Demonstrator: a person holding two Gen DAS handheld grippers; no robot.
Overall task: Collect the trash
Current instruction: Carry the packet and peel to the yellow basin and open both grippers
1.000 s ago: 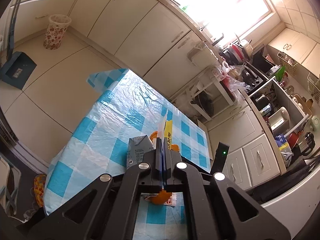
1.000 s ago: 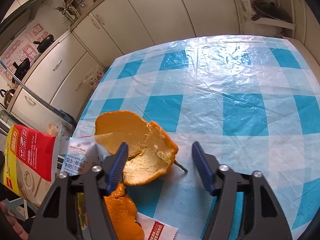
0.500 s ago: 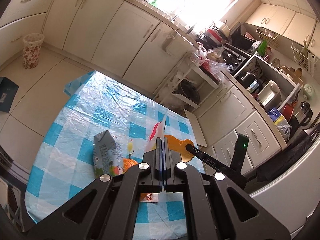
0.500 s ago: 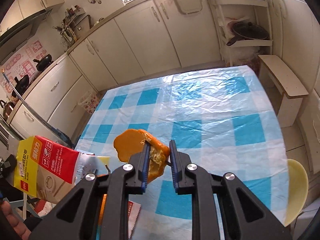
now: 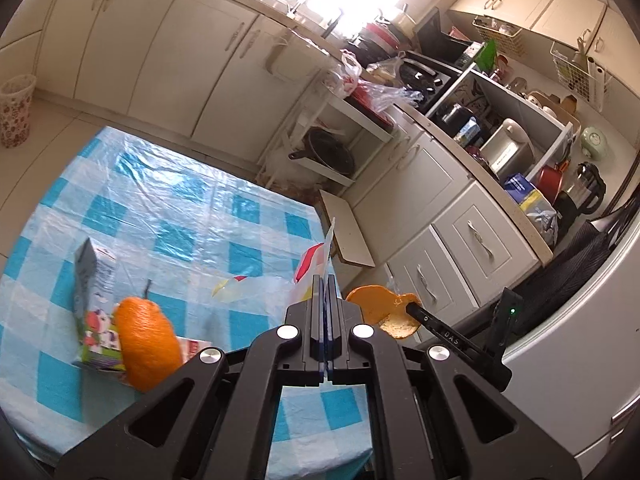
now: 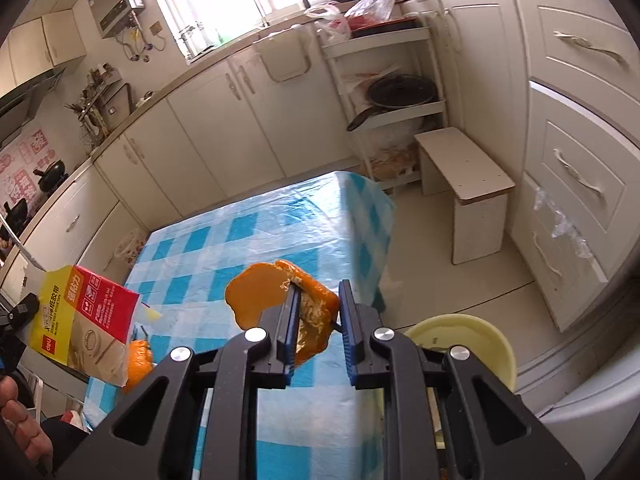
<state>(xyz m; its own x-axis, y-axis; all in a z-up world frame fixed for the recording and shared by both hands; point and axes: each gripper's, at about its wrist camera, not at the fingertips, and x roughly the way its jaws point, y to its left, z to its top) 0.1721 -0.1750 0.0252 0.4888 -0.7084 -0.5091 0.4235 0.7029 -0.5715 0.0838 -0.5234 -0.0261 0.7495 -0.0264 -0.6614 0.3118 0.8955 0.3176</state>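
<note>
My right gripper [image 6: 320, 300] is shut on a curled orange peel [image 6: 260, 296] and holds it in the air past the table's edge; the same peel [image 5: 380, 308] shows in the left wrist view. My left gripper [image 5: 325, 280] is shut on a flat yellow-and-red tape package [image 6: 84, 320], seen edge-on as a thin package [image 5: 326, 252]. On the blue checked tablecloth [image 5: 160, 208] lie a second orange peel [image 5: 146, 344], a tipped milk carton [image 5: 96, 308], a small red-and-white sachet [image 5: 196, 346] and a scrap of clear plastic [image 5: 248, 284].
A pale yellow bin [image 6: 500, 344] stands on the floor under my right gripper, beside the table. A low white stool [image 6: 464, 176], a wire rack with pans [image 6: 400, 92] and cabinets line the far side. A patterned basket [image 5: 14, 112] stands by the left cabinets. A person's hand [image 6: 20, 420] shows at the lower left.
My right gripper closed on the orange peel and lifted it off the table toward the edge. My left gripper rose and swung the same way with the package. The yellow bin came into view.
</note>
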